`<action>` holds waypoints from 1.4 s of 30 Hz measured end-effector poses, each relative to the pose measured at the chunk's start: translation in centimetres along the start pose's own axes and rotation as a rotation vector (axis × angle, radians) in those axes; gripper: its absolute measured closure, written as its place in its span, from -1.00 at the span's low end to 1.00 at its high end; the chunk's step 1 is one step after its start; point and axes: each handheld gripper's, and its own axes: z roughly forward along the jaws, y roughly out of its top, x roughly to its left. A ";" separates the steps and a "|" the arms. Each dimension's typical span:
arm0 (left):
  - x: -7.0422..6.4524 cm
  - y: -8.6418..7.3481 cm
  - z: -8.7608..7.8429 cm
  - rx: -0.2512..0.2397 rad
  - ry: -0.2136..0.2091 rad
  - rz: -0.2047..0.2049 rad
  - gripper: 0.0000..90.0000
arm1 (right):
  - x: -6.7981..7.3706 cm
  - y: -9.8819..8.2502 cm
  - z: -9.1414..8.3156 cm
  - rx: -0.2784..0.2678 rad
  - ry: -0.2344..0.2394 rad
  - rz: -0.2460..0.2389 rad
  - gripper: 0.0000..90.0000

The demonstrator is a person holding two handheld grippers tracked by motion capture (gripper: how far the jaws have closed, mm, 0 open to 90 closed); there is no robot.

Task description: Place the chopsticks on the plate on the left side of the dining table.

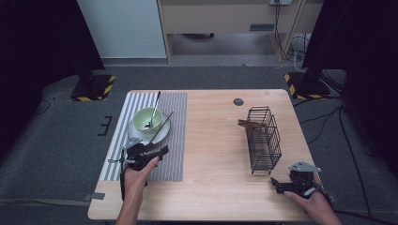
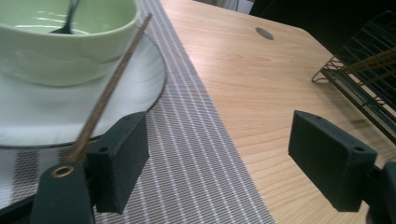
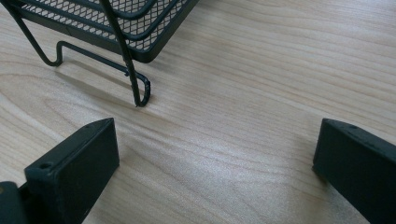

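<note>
Each black hand-held gripper (image 1: 151, 154) carries blocky jaws and a grey plate.

Glossy ceramic bowl (image 2: 65, 44) and plate (image 2: 116, 93) – a woven striped mat (image 2: 196, 154), matt wooden chopstick (image 2: 112, 88), black wire basket (image 1: 264, 138) on smooth pale wooden bench (image 1: 216, 136).

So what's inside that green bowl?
A metal spoon stands in the green bowl, its handle sticking out over the far rim. A brown chopstick leans on the bowl's edge. The bowl's near wall hides part of the bottom; no food shows.
</note>
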 end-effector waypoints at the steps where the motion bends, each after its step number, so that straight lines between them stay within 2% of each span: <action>1: -0.3 0.0 0.1 0.004 -0.008 0.009 -0.56 | 0.0 0.0 0.0 0.000 0.000 0.000 -0.99; 12: -4.2 0.8 2.4 0.065 -0.122 0.109 -0.61 | 0.0 0.0 0.0 0.000 0.000 -0.001 -0.99; 19: -6.7 1.4 4.5 0.122 -0.143 0.166 -0.62 | 0.0 0.0 0.0 0.000 -0.002 -0.004 -0.99; 25: -8.5 2.4 5.8 0.149 -0.139 0.201 -0.62 | -0.1 0.0 0.0 0.001 0.004 -0.010 -0.99; 28: -9.3 2.9 6.4 0.154 -0.147 0.202 -0.61 | -0.1 0.0 0.0 0.001 0.004 -0.010 -0.99; 34: -10.7 4.0 7.3 0.145 -0.147 0.232 -0.55 | -0.1 0.0 0.0 0.000 0.005 -0.011 -0.99; 39: -12.0 4.6 7.9 0.146 -0.168 0.264 -0.44 | -0.1 0.0 0.0 -0.001 0.004 -0.008 -0.99; 42: -12.7 4.9 8.3 0.146 -0.189 0.269 -0.36 | -0.1 0.0 0.0 -0.001 0.005 -0.008 -0.99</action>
